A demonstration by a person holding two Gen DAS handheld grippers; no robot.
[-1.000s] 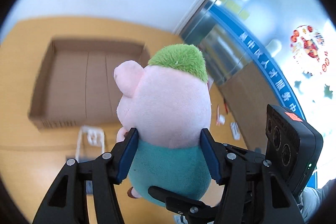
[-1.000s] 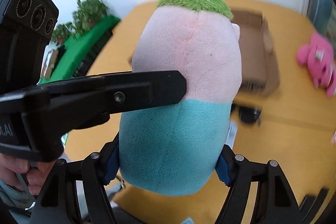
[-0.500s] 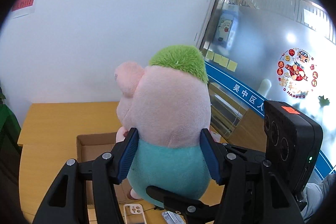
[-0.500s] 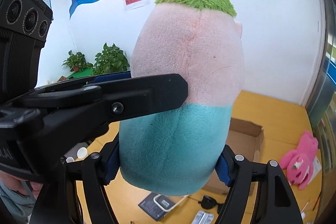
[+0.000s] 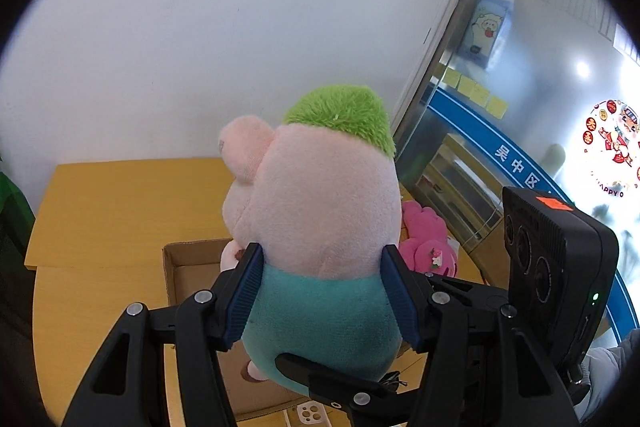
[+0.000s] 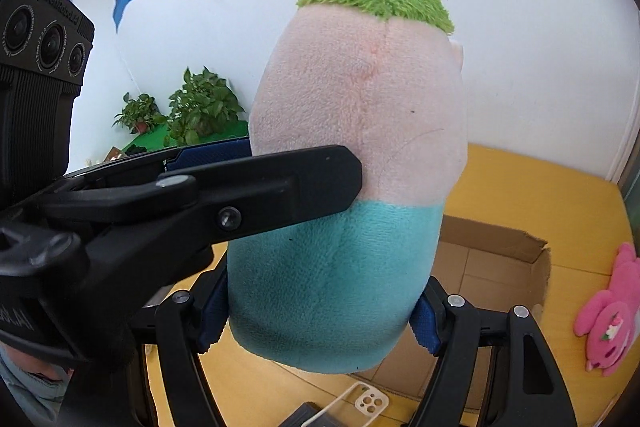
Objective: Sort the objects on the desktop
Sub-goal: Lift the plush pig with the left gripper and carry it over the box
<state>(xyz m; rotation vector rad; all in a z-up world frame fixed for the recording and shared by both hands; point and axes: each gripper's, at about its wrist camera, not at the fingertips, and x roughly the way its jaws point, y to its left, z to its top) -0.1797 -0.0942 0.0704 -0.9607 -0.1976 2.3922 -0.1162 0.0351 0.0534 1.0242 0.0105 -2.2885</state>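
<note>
Lower view vs 0.5 s ago, both tongs [image 5: 322,297] [image 6: 320,319] clamped on pig plush [image 5: 320,211] [image 6: 360,131]; "GenRobot.AI" camera [image 6: 42,27].

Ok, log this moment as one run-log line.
left gripper: shut on pig plush | right gripper: shut on pig plush | cardboard box: open below | pink plush: on table

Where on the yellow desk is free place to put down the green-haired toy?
Bare desk lies between the wall and the cardboard box. The box floor looks bare. The near edge is crowded with a phone case.
</note>
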